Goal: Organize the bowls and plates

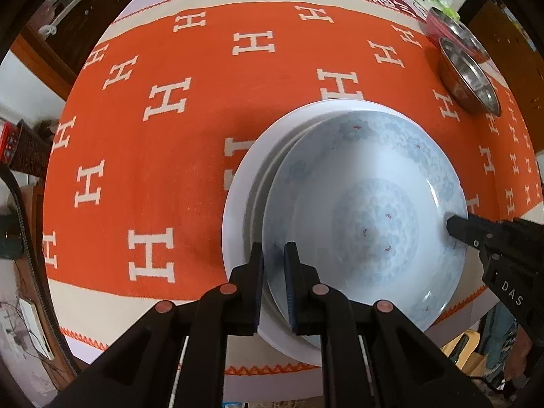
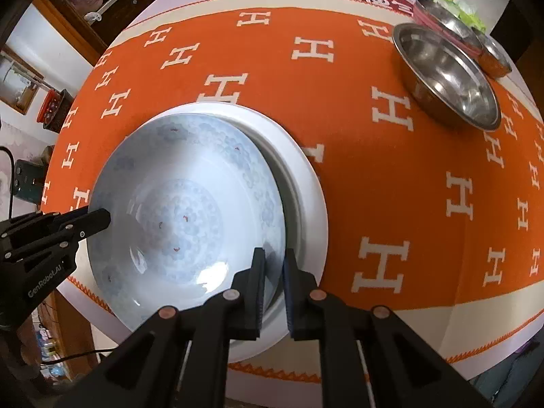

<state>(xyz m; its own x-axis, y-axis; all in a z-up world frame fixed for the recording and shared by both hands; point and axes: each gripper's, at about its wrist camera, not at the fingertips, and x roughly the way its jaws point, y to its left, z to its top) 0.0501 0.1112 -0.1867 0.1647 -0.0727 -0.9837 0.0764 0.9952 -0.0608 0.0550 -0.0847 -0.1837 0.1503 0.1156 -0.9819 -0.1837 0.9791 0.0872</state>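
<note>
A pale blue patterned plate [image 1: 374, 204] [image 2: 176, 204] sits tilted and off-centre over a larger white plate [image 1: 243, 183] [image 2: 307, 187] on the orange cloth. In the left wrist view my left gripper [image 1: 273, 255] points down, shut on the blue plate's left rim, which passes between its pads. My right gripper [image 2: 273, 258] is shut on the opposite rim. Each gripper also shows in the other's view: the right gripper [image 1: 457, 229] at the plate's right edge, the left gripper [image 2: 100, 219] at its left edge.
A large steel bowl [image 1: 471, 78] [image 2: 445, 74] stands at the back right, with smaller steel dishes [image 2: 452, 23] behind it. The orange tablecloth [image 1: 170, 136] with white H marks covers the table. The table's front edge runs just under the plates.
</note>
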